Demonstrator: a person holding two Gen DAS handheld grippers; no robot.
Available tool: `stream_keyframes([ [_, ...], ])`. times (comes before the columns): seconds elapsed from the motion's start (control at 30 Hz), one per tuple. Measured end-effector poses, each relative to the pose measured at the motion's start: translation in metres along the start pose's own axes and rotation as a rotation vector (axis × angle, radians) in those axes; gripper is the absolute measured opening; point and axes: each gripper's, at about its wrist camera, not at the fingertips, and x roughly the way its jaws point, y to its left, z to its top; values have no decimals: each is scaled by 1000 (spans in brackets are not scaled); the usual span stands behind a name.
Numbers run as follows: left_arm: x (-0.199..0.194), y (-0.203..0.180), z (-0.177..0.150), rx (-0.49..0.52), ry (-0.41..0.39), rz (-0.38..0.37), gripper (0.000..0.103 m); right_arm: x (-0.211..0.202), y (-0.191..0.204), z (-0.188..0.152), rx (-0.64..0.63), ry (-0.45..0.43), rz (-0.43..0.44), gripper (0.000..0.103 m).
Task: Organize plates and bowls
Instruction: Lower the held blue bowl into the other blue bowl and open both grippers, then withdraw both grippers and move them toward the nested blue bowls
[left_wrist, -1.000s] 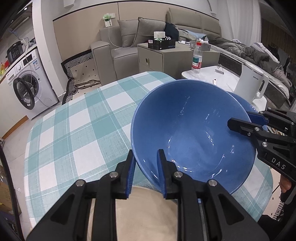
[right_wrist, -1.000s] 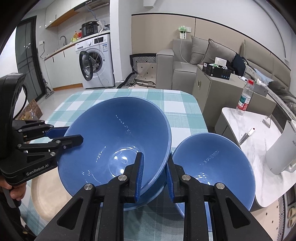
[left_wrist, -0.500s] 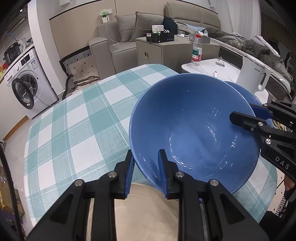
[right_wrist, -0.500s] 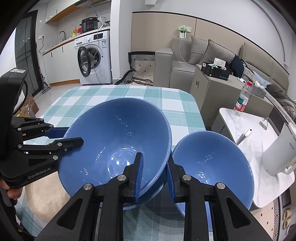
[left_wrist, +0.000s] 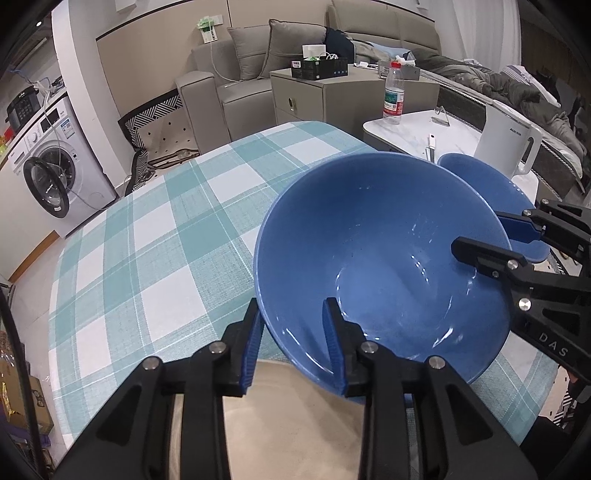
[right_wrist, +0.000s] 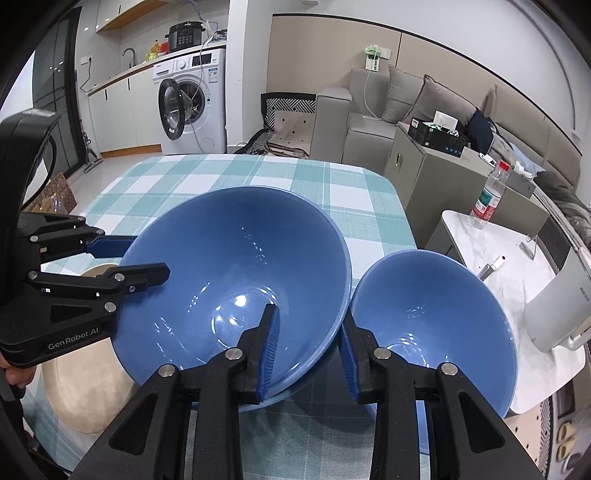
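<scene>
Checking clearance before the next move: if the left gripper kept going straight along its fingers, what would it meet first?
The left gripper, jaws opening astride the rim, would probably first meet the large blue bowl wall between its fingers.

We see a large blue bowl and a smaller blue bowl on a tablecloth checked in teal and white. A cream plate lies near the table's edge. The grippers are black with blue pads.
</scene>
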Motion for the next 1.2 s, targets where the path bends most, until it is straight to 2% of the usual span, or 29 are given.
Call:
stream_keyframes([
  [0.37,1,4,-1,-7,5,0,34,1,2,0,-8,7,9,34],
  [0.5,-1,2,-2,-1,9,-10,39,-5,-1,-1,2,-9,22,48],
  [0.57,-4,1,-2,3,1,-10,43,-11,-1,-2,-4,-33,25,51],
  [0.63,-9,2,-2,3,-10,-8,49,-19,-3,-3,4,-56,33,62],
  [0.67,-11,2,-2,-1,-15,-10,49,-22,-5,-3,14,-69,39,74],
  [0.7,-13,3,-2,-8,-20,-14,49,-28,-8,-4,29,-90,43,82],
  [0.77,-16,6,-1,-28,-29,-24,52,-34,-14,-4,55,-113,44,85],
  [0.83,-19,9,0,-58,-36,-47,58,-39,-19,-4,82,-124,42,91],
  [0.87,-20,10,-1,-71,-36,-61,60,-42,-22,-4,99,-131,36,98],
  [0.9,-22,11,-1,-83,-38,-71,66,-44,-24,-5,110,-139,34,101],
  [1.0,-28,9,-2,-97,-54,-81,78,-54,-32,-6,144,-167,37,102],
  [1.1,-33,6,-3,-103,-64,-93,79,-64,-39,-5,163,-183,41,102],
  [1.17,-35,4,-4,-118,-66,-103,89,-71,-44,-5,165,-193,24,102],
  [1.2,-36,3,-4,-126,-70,-104,101,-75,-47,-5,169,-202,17,102],
])
